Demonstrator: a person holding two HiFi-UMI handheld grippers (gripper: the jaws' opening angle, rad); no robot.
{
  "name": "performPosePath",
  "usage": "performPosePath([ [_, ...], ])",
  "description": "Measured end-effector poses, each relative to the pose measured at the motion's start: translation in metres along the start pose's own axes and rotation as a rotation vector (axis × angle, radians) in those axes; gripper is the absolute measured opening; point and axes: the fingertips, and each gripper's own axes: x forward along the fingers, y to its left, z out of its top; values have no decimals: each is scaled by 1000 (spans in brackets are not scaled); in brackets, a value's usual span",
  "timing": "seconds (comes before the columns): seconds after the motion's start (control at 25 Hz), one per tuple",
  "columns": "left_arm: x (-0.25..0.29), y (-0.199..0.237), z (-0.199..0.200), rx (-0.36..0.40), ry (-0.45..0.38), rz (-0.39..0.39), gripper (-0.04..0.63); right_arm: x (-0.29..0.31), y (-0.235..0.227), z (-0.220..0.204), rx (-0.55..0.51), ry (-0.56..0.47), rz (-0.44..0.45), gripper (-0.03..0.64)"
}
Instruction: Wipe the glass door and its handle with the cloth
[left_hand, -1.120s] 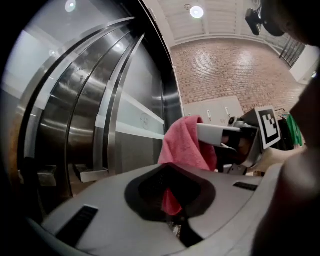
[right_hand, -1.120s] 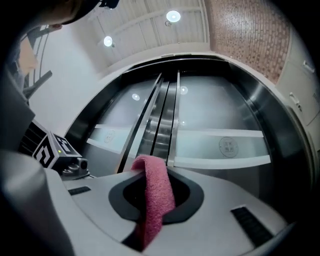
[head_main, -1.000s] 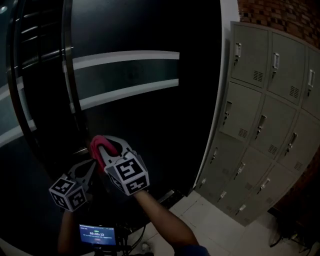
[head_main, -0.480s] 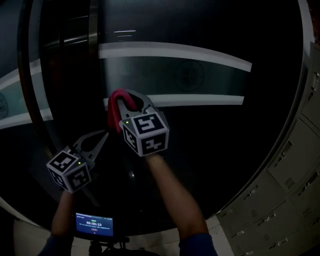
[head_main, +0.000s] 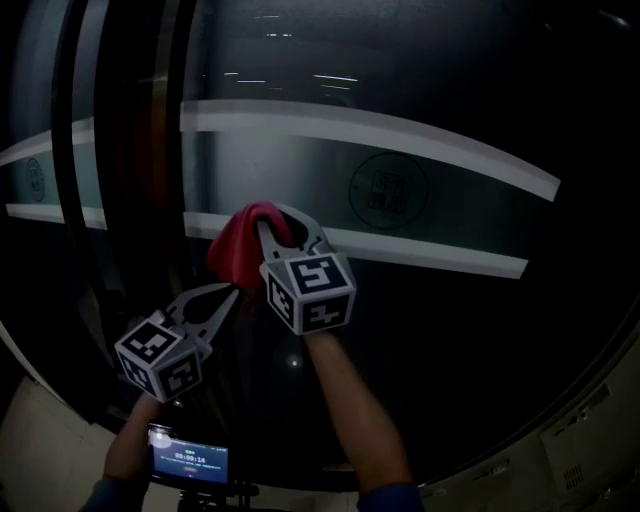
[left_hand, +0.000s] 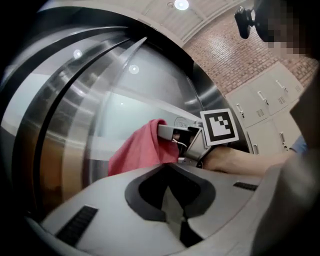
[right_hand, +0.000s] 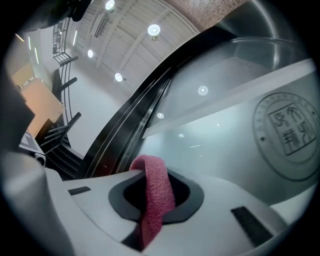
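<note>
**Right claw** (head_main: 268, 228): clenched on the red cloth (head_main: 236, 246), centre of frame in the head view. One fold pinched between the jaws, the rest bunched ahead and to the left, against or just off the pane; contact not certain.

**Left claw** (head_main: 232, 293): clenched shut, nothing between the jaws. Lower left of frame, just below the cloth, apart from the door.

**Glass door** (head_main: 450, 130): dark, curved, filling the frame. Frosted band (head_main: 300, 160) across the middle, round emblem (head_main: 387, 190) right of centre.

**Handle** (head_main: 170, 150): vertical bar at left of frame, left of the cloth, untouched.

**Step in hand, by judgement:** wiping the pane at the band's lower edge, near the handle.

**Next move:** firm, flat pressure and sweeps across the glass, then cloth wrapped round the bar and run along it.
</note>
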Motion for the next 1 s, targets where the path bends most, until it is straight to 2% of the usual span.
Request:
performPosePath([
  [0.12, 32, -27, -7, 34, 4, 7, 12, -44, -52, 10, 33, -23, -33, 29],
  [0.2, 55, -47, -15, 30, 17, -4, 12, -82, -94, 14, 27, -20, -82, 29],
  [0.4, 107, -97, -34, 14, 36, -63, 12, -183, -204, 27, -33, -5, -264, 29],
  [0.6, 138, -129, -48, -8, 50, -98, 12, -274, -288, 40, -71, -3, -449, 29],
  [0.84, 152, -145, -57, -22, 56, -118, 14, -343, -348, 45, -81, -2, -636, 29],
  [1.0, 145, -138, -59, -28, 59, -102, 12, -353, -355, 43, -77, -11, -672, 29],
])
